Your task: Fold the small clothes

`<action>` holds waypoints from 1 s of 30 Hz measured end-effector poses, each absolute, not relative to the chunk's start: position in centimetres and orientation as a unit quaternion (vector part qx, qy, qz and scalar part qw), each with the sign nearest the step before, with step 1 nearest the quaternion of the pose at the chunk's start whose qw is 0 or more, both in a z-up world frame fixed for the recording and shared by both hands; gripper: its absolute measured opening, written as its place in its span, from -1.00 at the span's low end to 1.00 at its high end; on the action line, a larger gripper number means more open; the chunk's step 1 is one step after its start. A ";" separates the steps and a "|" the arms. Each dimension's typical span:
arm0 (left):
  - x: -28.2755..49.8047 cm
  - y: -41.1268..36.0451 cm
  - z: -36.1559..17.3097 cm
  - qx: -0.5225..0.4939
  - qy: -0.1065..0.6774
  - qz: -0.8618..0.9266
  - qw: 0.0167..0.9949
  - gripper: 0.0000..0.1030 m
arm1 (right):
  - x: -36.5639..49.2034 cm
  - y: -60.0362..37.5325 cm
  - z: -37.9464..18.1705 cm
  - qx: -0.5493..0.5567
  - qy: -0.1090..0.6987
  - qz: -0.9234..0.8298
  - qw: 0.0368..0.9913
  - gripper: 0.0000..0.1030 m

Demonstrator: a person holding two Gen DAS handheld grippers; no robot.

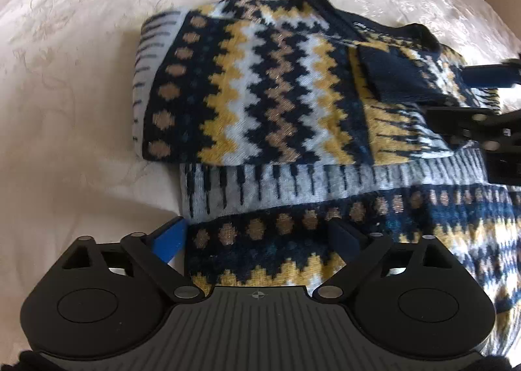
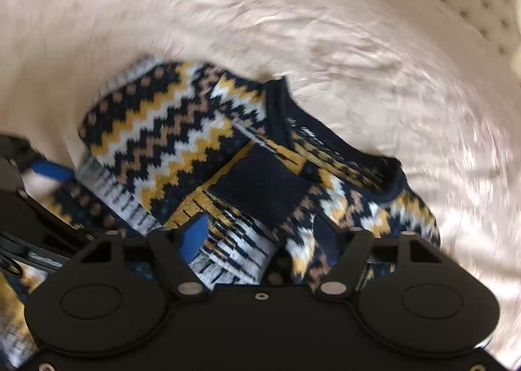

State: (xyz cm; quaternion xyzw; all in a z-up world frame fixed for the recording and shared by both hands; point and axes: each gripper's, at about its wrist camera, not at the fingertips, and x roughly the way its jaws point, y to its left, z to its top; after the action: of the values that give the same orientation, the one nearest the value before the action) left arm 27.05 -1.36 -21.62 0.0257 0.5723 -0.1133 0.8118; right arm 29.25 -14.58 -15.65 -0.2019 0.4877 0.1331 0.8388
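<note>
Your left gripper (image 1: 257,234) spreads over the zigzag-knit sweater (image 1: 276,91); your right gripper (image 2: 260,234) straddles a bunched fold at frame bottom, grip unclear.

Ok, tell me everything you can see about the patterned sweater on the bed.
The sweater is a small knit in navy, mustard, white and tan zigzags, with tan diamonds and grey-and-navy fringed bands. A navy ribbed neckline shows at its far edge. It lies partly folded on the cream bedspread, one sleeve with a navy cuff crossed over the body. The left gripper stands open over its near edge; the right gripper has knit between its jaws.
</note>
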 end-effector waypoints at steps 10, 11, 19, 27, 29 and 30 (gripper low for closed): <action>27.4 -1.5 -22.5 0.016 0.575 -0.120 0.809 0.99 | 31.3 -17.0 -16.5 -0.221 0.480 0.075 0.845 -0.43; 27.3 -1.6 -22.5 0.017 0.575 -0.118 0.809 0.99 | 31.4 -18.2 -16.1 -0.197 0.483 0.060 0.851 -0.43; 27.3 -1.9 -22.6 0.022 0.573 -0.107 0.812 1.00 | 30.1 -28.1 -16.2 -0.017 0.530 -0.020 0.848 -0.37; 27.3 -2.0 -22.6 0.025 0.568 -0.105 0.816 1.00 | 29.1 -32.0 -16.6 0.096 0.518 -0.016 0.850 0.39; 27.2 -2.1 -22.7 0.026 0.565 -0.104 0.818 1.00 | 29.3 -32.5 -17.1 0.110 0.523 -0.018 0.845 0.39; 27.1 -2.1 -22.7 0.028 0.564 -0.103 0.819 1.00 | 29.3 -32.8 -17.4 0.122 0.524 -0.019 0.843 0.39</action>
State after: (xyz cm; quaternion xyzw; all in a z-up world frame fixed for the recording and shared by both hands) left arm 27.13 -2.10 -22.72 0.0276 0.5637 -0.1027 0.8191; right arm 29.35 -32.81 -17.37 0.1218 0.5243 -0.0195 0.8426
